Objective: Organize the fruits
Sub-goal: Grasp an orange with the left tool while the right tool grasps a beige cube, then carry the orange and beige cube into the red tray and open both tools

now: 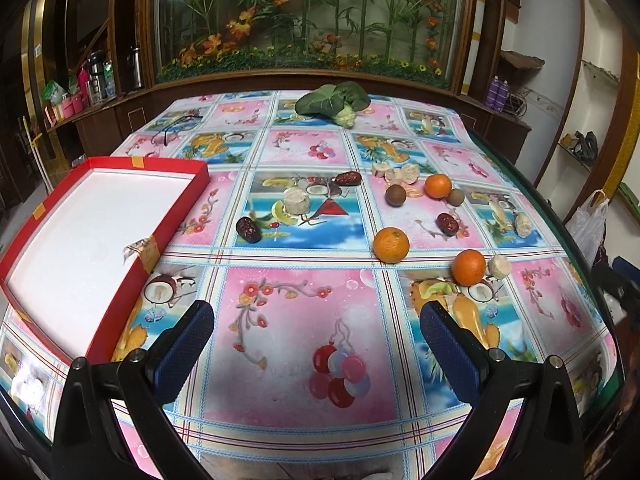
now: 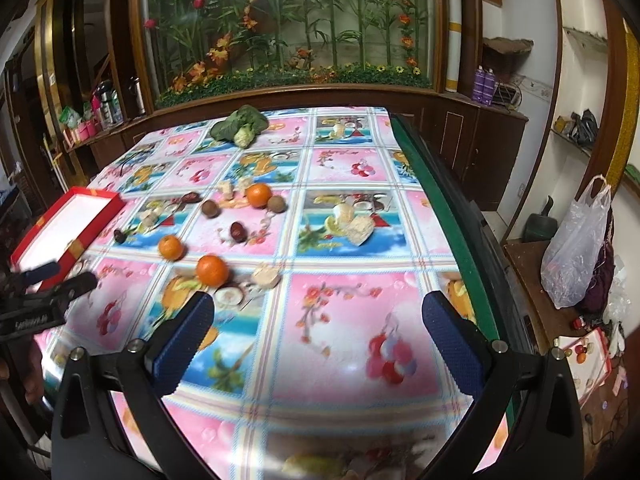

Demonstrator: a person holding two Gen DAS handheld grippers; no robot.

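Beyond our left gripper's (image 1: 316, 332) spread, empty fingers we see the shallow red cardboard box with a white floor (image 1: 120, 200), its near corner cut off by the left finger, while three round oranges (image 1: 391, 245) lie ahead right among dark red dates (image 1: 248, 229). Our right gripper (image 2: 318, 320) is likewise spread and empty, its view motion-blurred; the nearest orange (image 2: 212, 270) lies just past its left finger. Bare flowered plastic tablecloth (image 2: 340, 320) fills the gap between the fingers, and the table's green edge (image 2: 440, 200) runs past the right finger.

The box (image 1: 80, 240) lies on the surface (image 1: 304, 320) left of the left tool (image 1: 316, 320); oranges (image 1: 391, 245) lie ahead to its right.

Both wrist views low over shared table (image 1: 304, 264).
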